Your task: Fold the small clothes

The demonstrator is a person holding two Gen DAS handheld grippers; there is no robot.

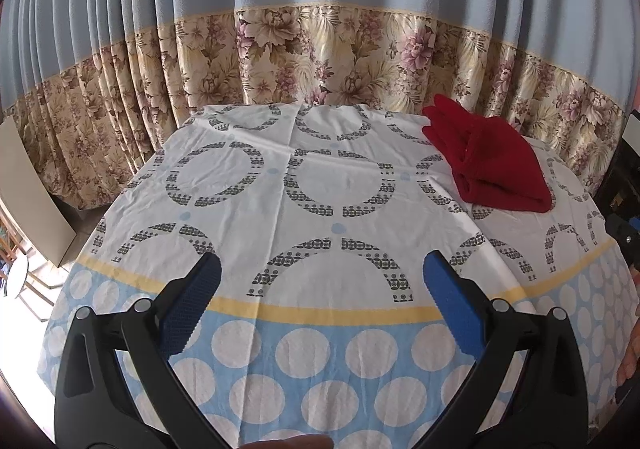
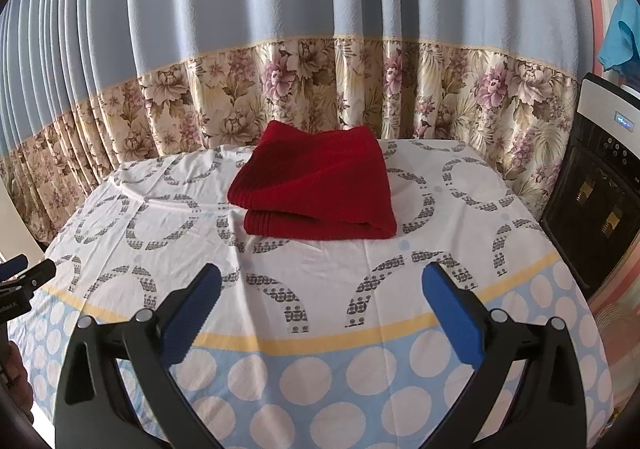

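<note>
A folded dark red garment (image 2: 316, 185) lies on the far half of the table (image 2: 320, 329), which is covered by a white and blue patterned cloth. In the left wrist view the garment (image 1: 492, 165) sits at the far right. My left gripper (image 1: 322, 281) is open and empty, held over the near middle of the table, well short and left of the garment. My right gripper (image 2: 322, 289) is open and empty, facing the garment from the near side, apart from it. The left gripper's tip (image 2: 24, 273) shows at the left edge of the right wrist view.
A blue and floral curtain (image 2: 320, 69) hangs right behind the table. A black and white water dispenser (image 2: 600, 177) stands at the table's right. A chair and light floor (image 1: 24, 217) lie to the left.
</note>
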